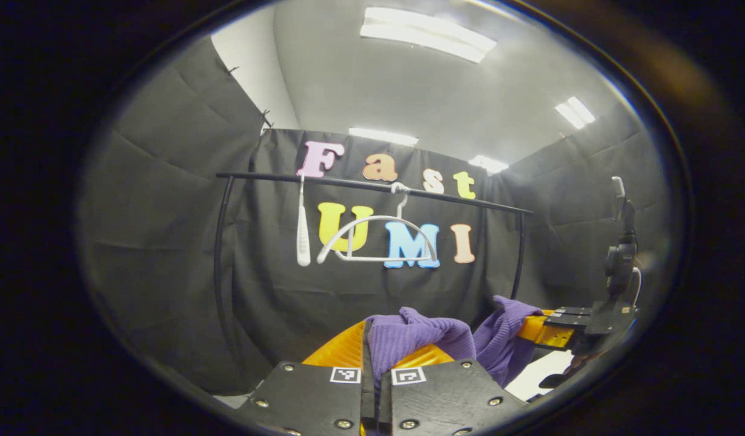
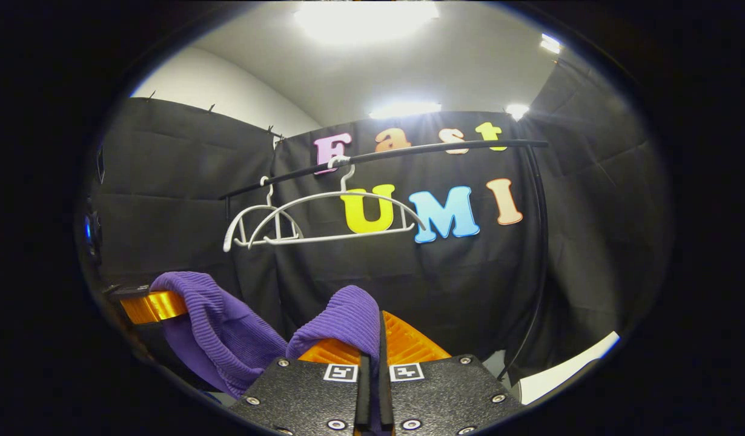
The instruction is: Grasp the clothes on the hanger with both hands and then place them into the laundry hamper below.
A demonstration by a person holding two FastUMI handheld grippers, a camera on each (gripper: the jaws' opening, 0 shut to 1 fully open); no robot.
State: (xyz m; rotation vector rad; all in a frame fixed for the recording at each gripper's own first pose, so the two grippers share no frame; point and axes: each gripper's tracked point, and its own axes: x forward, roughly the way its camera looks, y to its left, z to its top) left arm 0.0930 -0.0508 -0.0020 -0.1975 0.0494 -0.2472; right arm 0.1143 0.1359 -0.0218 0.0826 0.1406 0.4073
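Observation:
A purple knitted garment (image 1: 418,339) hangs stretched between both grippers, below the rail. My left gripper (image 1: 372,346) is shut on one bunched end of it, at the bottom of the left gripper view. In that view the right gripper (image 1: 539,330) holds the other end at the right. In the right gripper view, my right gripper (image 2: 378,332) is pinched on a fold of the garment (image 2: 348,315), and the left gripper (image 2: 149,306) shows at the left with cloth draped over it. A bare white hanger (image 1: 378,239) (image 2: 336,218) hangs on the black rail (image 1: 372,184) (image 2: 409,151).
A second white hanger (image 1: 303,236) (image 2: 257,227) hangs on the rail to the left of the first. The rail's upright posts (image 1: 218,272) (image 2: 539,254) stand at both ends. A white surface (image 2: 566,363) shows low at the right.

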